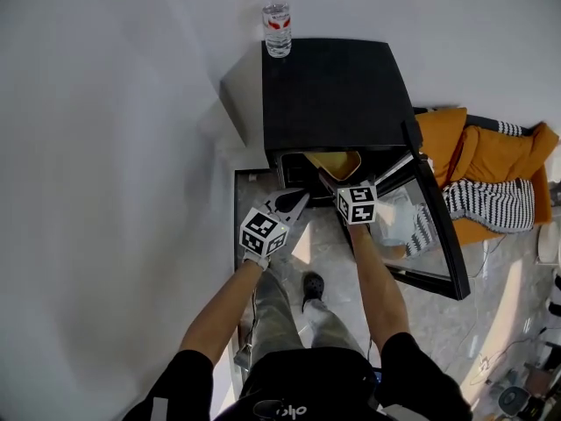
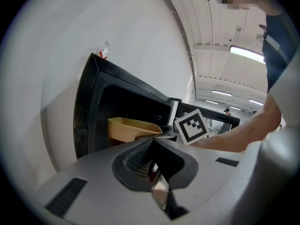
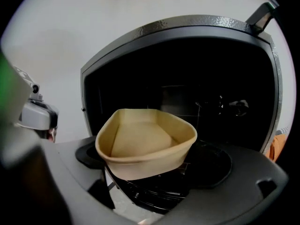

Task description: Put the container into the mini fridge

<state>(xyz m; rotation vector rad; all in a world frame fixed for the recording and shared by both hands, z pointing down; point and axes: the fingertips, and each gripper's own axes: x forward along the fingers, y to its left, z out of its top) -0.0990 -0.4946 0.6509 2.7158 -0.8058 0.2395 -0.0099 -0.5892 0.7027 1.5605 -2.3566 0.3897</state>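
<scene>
While my right gripper (image 1: 336,181) pinches the tan container (image 3: 143,142) level at the fridge (image 1: 337,90) mouth, I judge so it slides onto the wire shelf (image 3: 154,193), my left gripper (image 2: 152,168) hangs beside it, jaws pressed together on nothing. The door (image 1: 438,231) stands wide open and nothing blocks entry. A bottle (image 1: 277,26) stands on top.

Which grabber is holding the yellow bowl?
The right gripper, at the open mini fridge, grips the tan container. The left gripper hangs beside it, jaws together and empty.
</scene>
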